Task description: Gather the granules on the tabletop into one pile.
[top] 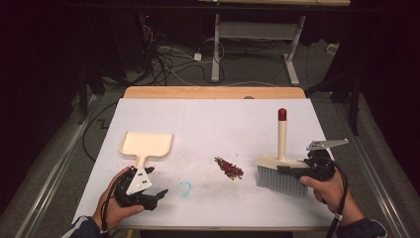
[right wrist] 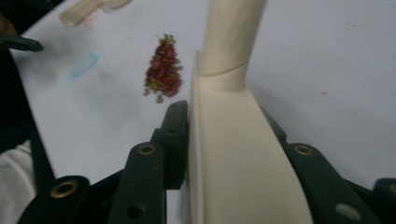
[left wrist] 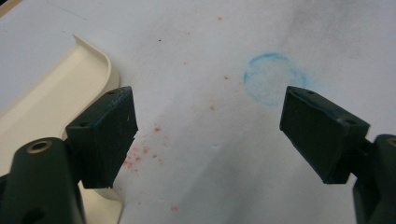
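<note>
- the right gripper (top: 292,170) was clamped on the cream head of the brush (top: 281,171); in the right gripper view its two black jaws pressed either side of that head (right wrist: 238,154).
- the brush stood upright on its grey bristles, its cream handle rising to a dark red tip.
- the pile of red crumbs (top: 229,168) lay on the white table (top: 223,124), taken here as the landmark.
- the brush stood just to the right of the pile, near it but not touching; in the right gripper view the pile (right wrist: 163,70) showed beyond the jaws, to the left of the handle.
- the cream dustpan (top: 146,146) lay well to the left of the pile, its short handle pointing toward the person.
- the left gripper (top: 157,194) rested low, left of the pile and just on the near side of the dustpan, its jaws spread apart with nothing between them.
- in the left gripper view the dustpan's rim (left wrist: 100,58) sat beside one jaw, and a faint blue ring (left wrist: 273,78) marked the table near the other.
- the blue ring (top: 184,189) lay between the left gripper and the pile.
- small red specks were scattered on the table around the dustpan's handle.
</note>
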The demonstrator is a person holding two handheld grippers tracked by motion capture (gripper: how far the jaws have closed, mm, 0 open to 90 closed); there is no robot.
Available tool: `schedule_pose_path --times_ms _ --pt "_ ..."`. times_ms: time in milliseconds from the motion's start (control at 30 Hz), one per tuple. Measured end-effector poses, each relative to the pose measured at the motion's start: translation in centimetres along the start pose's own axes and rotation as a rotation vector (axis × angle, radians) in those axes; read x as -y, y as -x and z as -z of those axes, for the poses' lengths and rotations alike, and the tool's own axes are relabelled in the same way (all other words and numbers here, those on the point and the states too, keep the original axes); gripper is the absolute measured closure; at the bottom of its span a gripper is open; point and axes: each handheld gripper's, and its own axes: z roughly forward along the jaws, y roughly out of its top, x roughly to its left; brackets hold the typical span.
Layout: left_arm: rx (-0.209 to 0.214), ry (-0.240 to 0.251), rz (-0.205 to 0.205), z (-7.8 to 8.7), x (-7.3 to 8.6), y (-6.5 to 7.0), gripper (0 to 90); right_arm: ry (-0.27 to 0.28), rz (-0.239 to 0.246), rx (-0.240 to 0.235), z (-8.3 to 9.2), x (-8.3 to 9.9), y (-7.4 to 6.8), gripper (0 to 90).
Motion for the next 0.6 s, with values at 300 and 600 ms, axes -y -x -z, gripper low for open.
schedule_pose_path --times_ms 300,600 --pt "0.009 -0.016 -0.003 -0.3 0.1 0.1 17.9 -0.02 -0.055 0.047 -0.8 -1.3 3.6 49.7" --pt "0.019 -0.038 -0.013 -0.7 0.0 0.3 17.9 -0.026 -0.023 0.315 -0.2 -1.6 4.5 45.1"
